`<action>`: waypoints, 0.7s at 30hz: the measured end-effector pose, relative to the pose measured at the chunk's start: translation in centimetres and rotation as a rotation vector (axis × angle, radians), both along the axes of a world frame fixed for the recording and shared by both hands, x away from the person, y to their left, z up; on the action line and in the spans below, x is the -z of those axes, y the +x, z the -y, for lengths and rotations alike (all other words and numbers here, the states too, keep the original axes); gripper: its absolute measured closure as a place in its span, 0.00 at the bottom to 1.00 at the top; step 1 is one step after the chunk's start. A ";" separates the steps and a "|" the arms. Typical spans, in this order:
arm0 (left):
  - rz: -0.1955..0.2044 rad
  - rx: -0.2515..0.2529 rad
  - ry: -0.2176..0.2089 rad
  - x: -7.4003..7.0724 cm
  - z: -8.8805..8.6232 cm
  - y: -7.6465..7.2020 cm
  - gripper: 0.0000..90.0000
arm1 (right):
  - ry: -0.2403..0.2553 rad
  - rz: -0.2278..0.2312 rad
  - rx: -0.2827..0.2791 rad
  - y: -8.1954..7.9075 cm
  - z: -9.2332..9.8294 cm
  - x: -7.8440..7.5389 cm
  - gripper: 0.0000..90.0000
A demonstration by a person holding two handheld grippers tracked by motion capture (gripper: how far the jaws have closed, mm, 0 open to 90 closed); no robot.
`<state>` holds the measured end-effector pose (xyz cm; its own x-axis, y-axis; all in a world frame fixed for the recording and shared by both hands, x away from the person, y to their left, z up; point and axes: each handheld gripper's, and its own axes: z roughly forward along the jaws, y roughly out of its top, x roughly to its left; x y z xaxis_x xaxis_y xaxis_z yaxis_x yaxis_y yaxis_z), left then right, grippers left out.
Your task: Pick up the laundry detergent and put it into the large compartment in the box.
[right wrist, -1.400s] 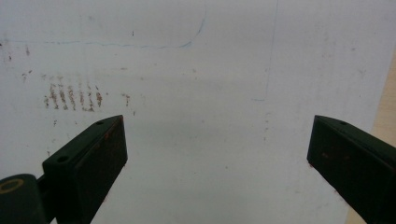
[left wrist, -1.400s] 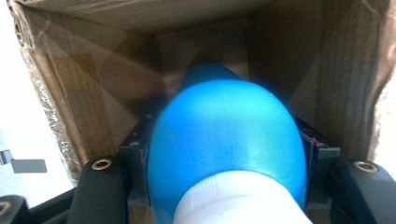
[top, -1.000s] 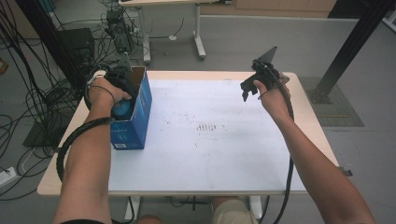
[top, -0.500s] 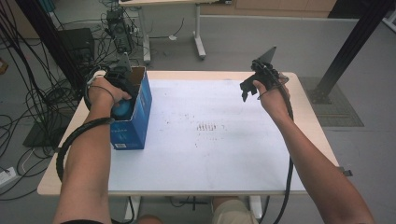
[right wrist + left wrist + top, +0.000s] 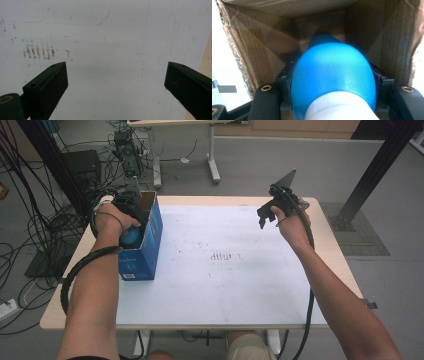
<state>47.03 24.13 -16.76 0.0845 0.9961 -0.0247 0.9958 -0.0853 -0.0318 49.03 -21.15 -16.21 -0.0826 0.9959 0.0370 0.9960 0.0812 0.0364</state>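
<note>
A blue carton [image 5: 145,252] with an open top stands at the left edge of the table. My left gripper [image 5: 133,226] reaches down into it from above. In the left gripper view my left gripper [image 5: 332,85] is shut on a rounded blue object [image 5: 332,67] with a white end nearest the camera, held between the brown cardboard walls [image 5: 262,47]. A patch of the blue object [image 5: 131,238] shows at the carton's mouth. My right gripper [image 5: 264,216] hangs above the far right of the table, jaws wide apart. Nothing lies between the jaws of the right gripper [image 5: 116,85].
A white sheet [image 5: 235,285] covers the tabletop, with small brown stains [image 5: 222,256] near its middle. A faint blue line [image 5: 75,24] is drawn on it. Cables and equipment [image 5: 122,155] stand on the floor beyond the far left; a black post [image 5: 370,175] rises at the right.
</note>
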 end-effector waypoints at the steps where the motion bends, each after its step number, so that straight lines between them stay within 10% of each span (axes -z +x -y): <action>1: 0.000 0.000 0.000 0.0 0.0 0.0 0.41 | 0.001 0.000 0.001 0.0 0.0 0.0 0.06; 21: 0.005 -0.002 0.001 0.0 0.0 -0.1 0.41 | 0.005 0.003 0.001 -0.1 0.2 0.0 0.06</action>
